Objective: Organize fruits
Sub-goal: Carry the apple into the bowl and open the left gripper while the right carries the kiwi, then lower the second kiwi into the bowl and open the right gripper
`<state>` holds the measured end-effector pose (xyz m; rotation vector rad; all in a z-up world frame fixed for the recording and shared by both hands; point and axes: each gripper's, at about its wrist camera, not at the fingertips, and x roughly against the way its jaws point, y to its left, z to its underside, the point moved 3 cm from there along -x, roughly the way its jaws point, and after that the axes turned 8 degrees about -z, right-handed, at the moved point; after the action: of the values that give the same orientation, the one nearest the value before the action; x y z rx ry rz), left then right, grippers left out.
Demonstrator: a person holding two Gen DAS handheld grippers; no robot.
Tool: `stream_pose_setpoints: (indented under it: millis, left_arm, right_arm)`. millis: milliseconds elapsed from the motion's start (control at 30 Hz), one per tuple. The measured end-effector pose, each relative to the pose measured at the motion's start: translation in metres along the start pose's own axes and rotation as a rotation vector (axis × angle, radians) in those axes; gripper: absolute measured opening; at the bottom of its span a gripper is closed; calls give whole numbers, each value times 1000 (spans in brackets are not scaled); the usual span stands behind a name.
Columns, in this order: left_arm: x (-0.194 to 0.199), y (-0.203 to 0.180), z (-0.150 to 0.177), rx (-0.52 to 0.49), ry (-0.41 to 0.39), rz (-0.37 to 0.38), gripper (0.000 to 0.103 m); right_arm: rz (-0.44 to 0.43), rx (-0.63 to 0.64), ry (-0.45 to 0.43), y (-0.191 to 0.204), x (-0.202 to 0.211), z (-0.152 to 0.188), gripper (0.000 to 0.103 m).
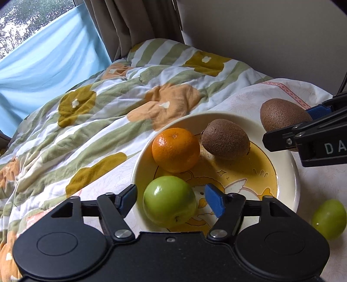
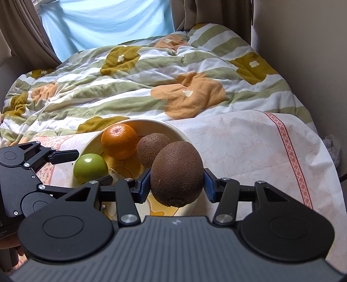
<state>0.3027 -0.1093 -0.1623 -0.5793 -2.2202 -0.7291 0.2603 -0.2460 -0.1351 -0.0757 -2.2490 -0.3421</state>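
Note:
A cream and yellow plate [image 1: 290, 164] holds an orange [image 1: 175, 149], a kiwi [image 1: 225, 138] and a green apple [image 1: 169, 204]. My left gripper [image 1: 171, 200] is open, its blue pads on either side of the green apple with gaps. My right gripper [image 2: 176, 184] is shut on a second kiwi [image 2: 176, 173] and holds it above the plate's [image 2: 180, 134] near right rim. That kiwi [image 1: 279, 115] and the right gripper's fingers [image 1: 303, 132] also show in the left wrist view. Another green apple [image 1: 329, 219] lies on the cloth right of the plate.
The plate sits on a pale floral cloth [image 2: 249, 147] with a pink border. Behind it lies a rumpled green, white and orange quilt [image 1: 97, 112]. A blue curtain [image 2: 108, 19], brown drapes and a wall [image 1: 271, 32] stand beyond.

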Motion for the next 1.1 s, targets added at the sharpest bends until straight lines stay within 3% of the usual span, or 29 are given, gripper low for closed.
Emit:
stream_pose_setpoints:
  millis: [233,400,967,1033,1067,1100]
  left_arm:
    - [16,6,6,62,9,34,92]
    - [28,13,18,122,29,71,92]
    - [36,18,42,123,50,54,92]
    - [35,19,43,133,56,56,92]
    - [34,19,45,138,63,56,92]
    - [33,19,46,141,68,54,92]
  right_arm:
    - [-22,17,-2,4,3,-4,64]
    - [-92,54,36,9,-1,1,64]
    - [-81,119,157,30,-40,27,65]
    - [-72,123,149,30,-41,28,71]
    - [-77,128,129,31,-40,28,79]
    - [-81,133,117,32,-38,27,102]
